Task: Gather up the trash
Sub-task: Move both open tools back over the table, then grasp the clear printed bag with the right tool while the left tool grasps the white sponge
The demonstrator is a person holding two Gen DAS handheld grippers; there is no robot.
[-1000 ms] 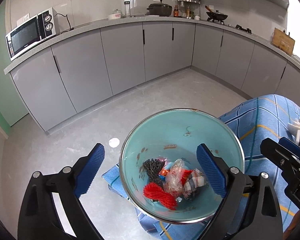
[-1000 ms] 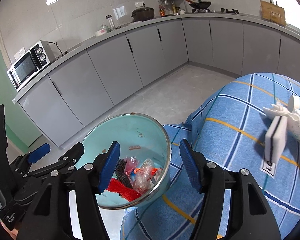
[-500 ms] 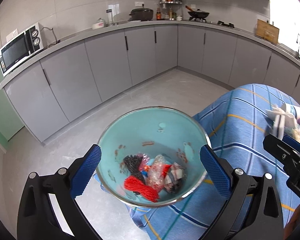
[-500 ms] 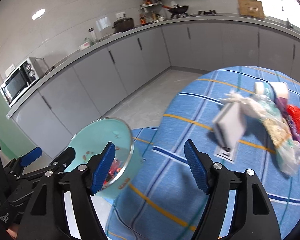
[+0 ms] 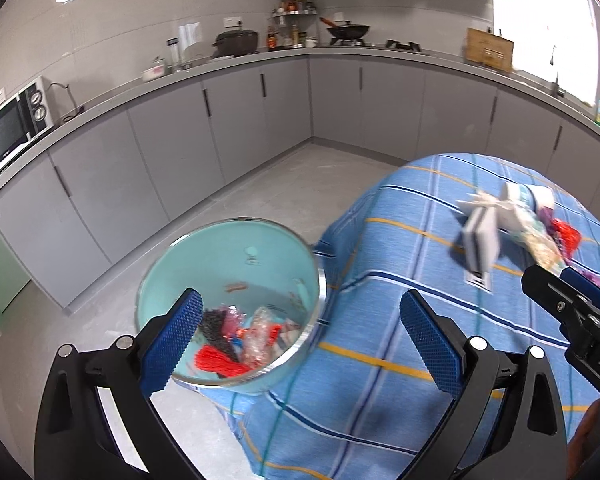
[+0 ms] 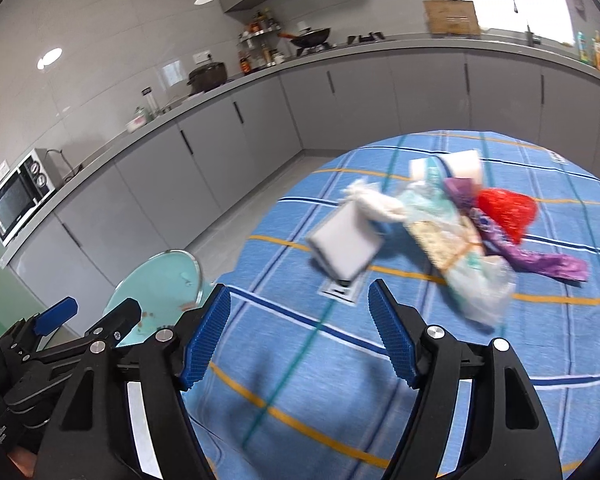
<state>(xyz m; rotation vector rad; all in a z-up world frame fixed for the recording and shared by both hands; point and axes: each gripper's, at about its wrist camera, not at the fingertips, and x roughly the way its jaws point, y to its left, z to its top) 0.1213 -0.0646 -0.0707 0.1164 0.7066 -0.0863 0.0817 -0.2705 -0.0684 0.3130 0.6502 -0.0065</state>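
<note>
both tongs are spread wide and hold nothing. the left gripper (image 5: 300,330) sits low in its view, with the teal bin (image 5: 236,256) at lower left, some trash inside. the right gripper (image 6: 298,338) is low in its view, over the blue striped cloth (image 6: 380,380). the trash pile (image 6: 440,220) lies on the cloth at upper right, blurry.
</note>
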